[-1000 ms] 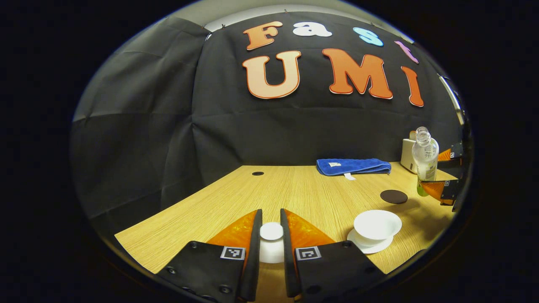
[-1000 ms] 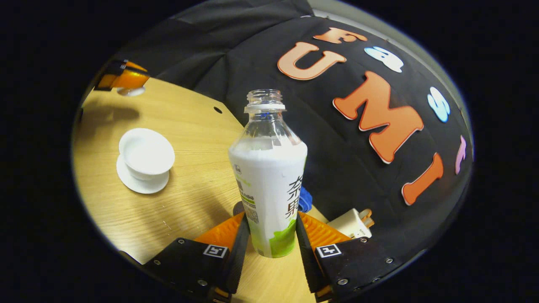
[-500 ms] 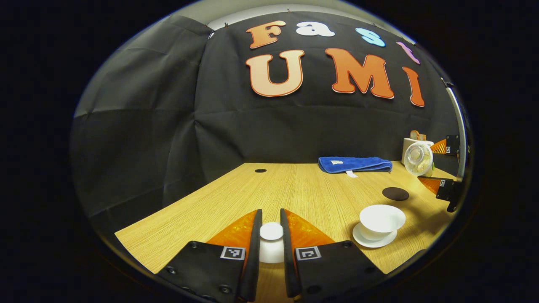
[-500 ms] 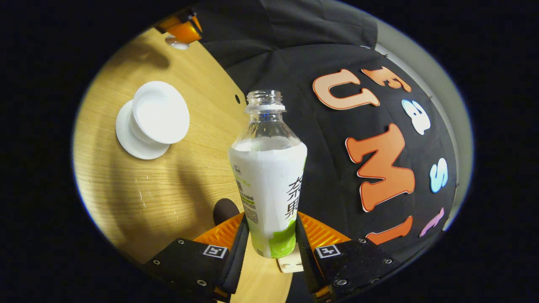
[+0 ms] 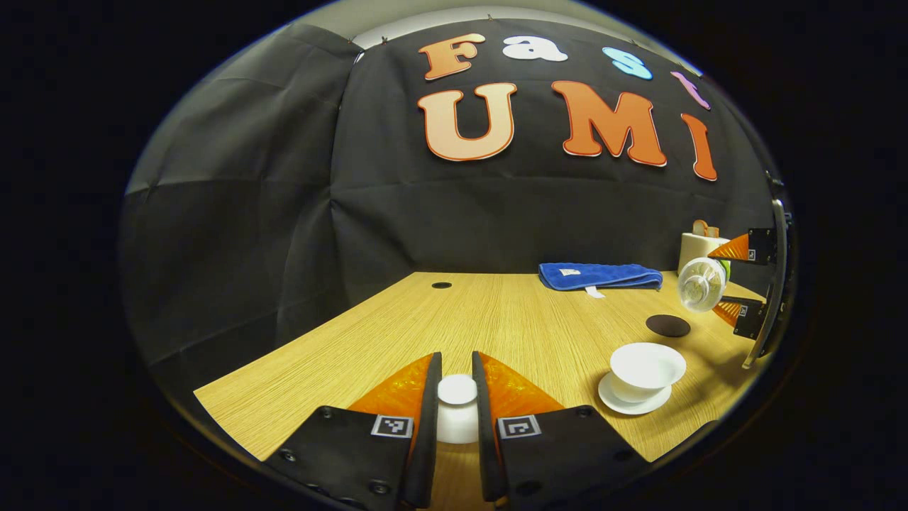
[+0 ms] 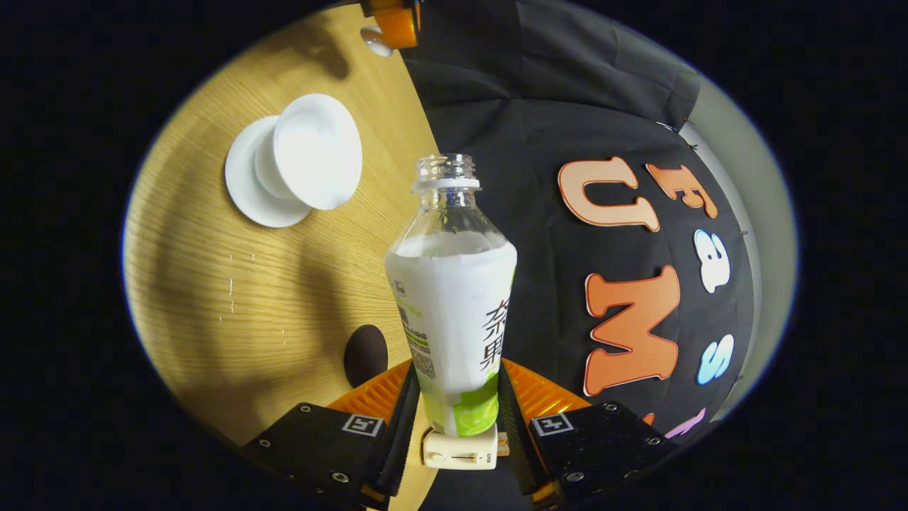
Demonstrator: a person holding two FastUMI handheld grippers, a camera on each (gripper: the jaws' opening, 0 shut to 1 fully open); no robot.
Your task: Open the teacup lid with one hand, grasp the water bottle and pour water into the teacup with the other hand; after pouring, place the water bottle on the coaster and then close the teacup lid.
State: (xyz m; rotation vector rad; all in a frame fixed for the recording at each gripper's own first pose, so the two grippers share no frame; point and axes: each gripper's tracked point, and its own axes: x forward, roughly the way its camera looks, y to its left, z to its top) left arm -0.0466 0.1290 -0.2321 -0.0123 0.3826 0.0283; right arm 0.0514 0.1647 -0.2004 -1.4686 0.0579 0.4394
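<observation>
Your left gripper (image 5: 455, 397) pinches the teacup lid (image 5: 457, 389) above the table (image 5: 496, 319). Your right gripper (image 6: 454, 397) clamps the uncapped water bottle (image 6: 452, 312), tipped toward the open teacup (image 5: 647, 369) on its saucer (image 5: 633, 403); the coaster (image 5: 667, 326) lies just beyond.

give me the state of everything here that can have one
lid: off the cup, held in the left gripper
teacup: open, on its saucer
bottle: uncapped, tipped toward the teacup, held in the right gripper
coaster: bare
towel: folded
</observation>
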